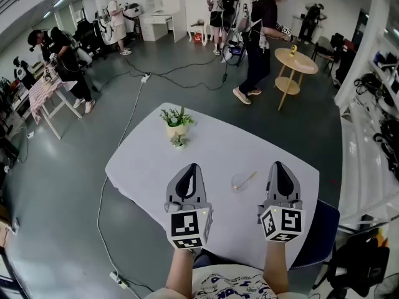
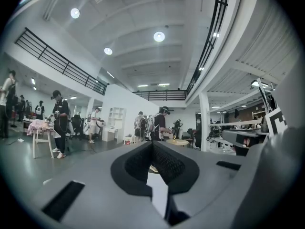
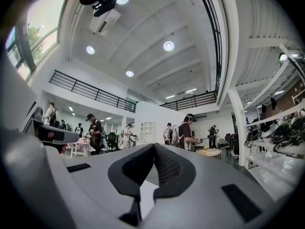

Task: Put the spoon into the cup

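- The cup [image 1: 239, 182], a small clear one, stands on the white table [image 1: 143, 161], and the spoon [image 1: 249, 178] sits in it. The spoon's pale handle slants out over the cup's rim, up and to the right in the head view.
- Your right gripper [image 1: 277, 166] is just to the right of the cup and your left gripper [image 1: 192, 167] is a little farther off to the cup's left. The cup sits in the gap between them, and neither tip touches it.
- Both grippers point away from you, about level over the table and parallel to each other. Their marker cubes sit on the end nearest you.
- Your left forearm [image 1: 181, 273] and right forearm [image 1: 274, 270] come up from the bottom edge on the near side of the cup, one behind each cube.
- In the left gripper view, your left gripper [image 2: 153, 144] has its dark pads pressed tip to tip with nothing caught between them.
- In the right gripper view, your right gripper [image 3: 154, 147] is clenched the same way and is empty too.
- Beyond the cup and to its left, near the table's far edge, stands a potted plant [image 1: 177, 124], well apart from the cup.
- Far past the cup, off the table, a person [image 1: 260, 36] stands beside a round wooden side table [image 1: 295, 61].
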Demonstrator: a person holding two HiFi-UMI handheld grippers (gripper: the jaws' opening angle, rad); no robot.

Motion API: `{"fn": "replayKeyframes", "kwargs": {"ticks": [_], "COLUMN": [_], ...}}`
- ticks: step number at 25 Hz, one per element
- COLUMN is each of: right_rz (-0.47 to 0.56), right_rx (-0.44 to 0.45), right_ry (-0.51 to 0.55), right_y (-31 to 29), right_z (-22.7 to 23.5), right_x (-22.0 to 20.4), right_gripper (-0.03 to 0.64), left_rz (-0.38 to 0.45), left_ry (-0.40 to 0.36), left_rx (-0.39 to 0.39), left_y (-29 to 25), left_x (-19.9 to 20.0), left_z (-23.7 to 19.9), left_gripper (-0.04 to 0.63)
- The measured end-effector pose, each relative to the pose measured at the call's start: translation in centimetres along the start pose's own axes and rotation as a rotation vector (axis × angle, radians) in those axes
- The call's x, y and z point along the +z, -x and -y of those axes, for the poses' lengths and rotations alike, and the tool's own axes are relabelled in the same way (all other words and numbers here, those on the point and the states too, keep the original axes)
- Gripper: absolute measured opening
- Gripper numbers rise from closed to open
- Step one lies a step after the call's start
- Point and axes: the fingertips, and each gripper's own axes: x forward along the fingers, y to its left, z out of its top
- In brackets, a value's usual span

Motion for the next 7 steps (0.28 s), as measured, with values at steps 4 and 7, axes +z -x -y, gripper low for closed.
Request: {"fn": "replayKeyframes", "kwargs": {"ticks": [4, 7], "right_rz": [-0.001, -0.001], "right_rx": [0.004, 0.006], "right_ry": [0.002, 0.002], "right_y": [0.26, 0.6], "right_z": [-0.15, -0.1], "right_x": [0.16, 0.43], "right_gripper": [0.011, 0.012], "left_rz": [-0.001, -0.002], "left_ry": [0.001, 0.002], "left_rx": [0.0, 0.002], "left_y": [0.27, 0.59], "left_x": [0.07, 0.26], "left_z": [0.05, 0.22], "left_gripper": [0.012, 0.012]}}
